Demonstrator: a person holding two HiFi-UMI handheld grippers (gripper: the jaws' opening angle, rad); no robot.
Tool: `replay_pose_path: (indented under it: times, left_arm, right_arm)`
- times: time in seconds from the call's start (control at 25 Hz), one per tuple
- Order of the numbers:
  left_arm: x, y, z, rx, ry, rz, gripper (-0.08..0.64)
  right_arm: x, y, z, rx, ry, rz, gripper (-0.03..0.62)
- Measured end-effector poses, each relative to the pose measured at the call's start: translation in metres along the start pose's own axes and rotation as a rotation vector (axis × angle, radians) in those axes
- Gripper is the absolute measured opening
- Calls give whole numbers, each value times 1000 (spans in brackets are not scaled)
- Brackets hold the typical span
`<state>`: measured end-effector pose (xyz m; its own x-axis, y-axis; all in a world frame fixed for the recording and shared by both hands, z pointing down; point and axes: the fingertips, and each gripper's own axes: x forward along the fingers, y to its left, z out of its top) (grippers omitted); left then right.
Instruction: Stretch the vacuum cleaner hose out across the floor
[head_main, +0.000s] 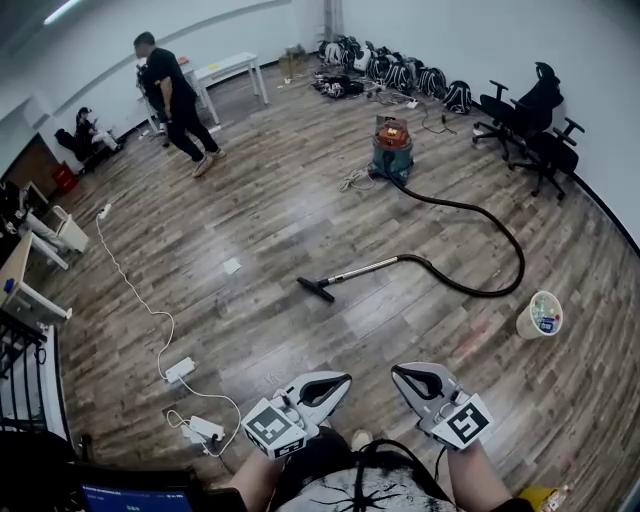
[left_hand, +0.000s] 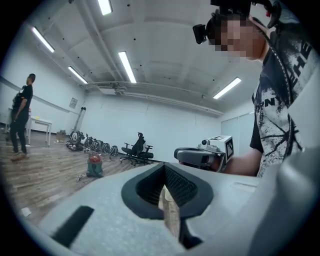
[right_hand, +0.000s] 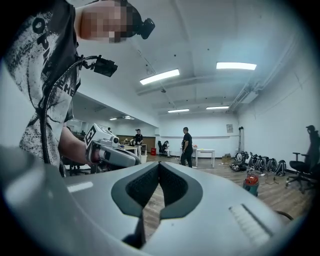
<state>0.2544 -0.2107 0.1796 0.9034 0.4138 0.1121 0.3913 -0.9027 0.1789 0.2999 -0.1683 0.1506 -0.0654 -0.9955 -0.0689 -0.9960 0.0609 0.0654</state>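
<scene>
Approach step: left hand-held gripper and right hand-held gripper, both pressed together and empty, are well apart from the hose, looped on the floor beyond the wand; the next move likely requires opening on it.

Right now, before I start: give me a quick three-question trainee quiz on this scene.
1. True or false: the left gripper and right gripper are both shut and empty.
2. The hose lies: A straight, B in a curve, C knotted.
3. Which lies nearer the grippers, the vacuum cleaner or the nozzle?
Key: 1 true; 2 B; 3 the nozzle.
</scene>
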Motion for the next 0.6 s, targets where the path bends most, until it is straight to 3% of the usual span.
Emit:
replay_pose_path:
  times: [0.28,0.48,0.6]
  left_arm:
    - [21,36,4,-4,5,-19,-3]
    - [37,85,9,-3,10,-50,-3]
    - [46,122,19,2,8,-67,-3]
  right_arm:
    - [23,-30,-13,18,6,-16,5]
    - [64,-64,-22,42,81,-41,5]
    - [96,-89,-21,-1,39,-35,5]
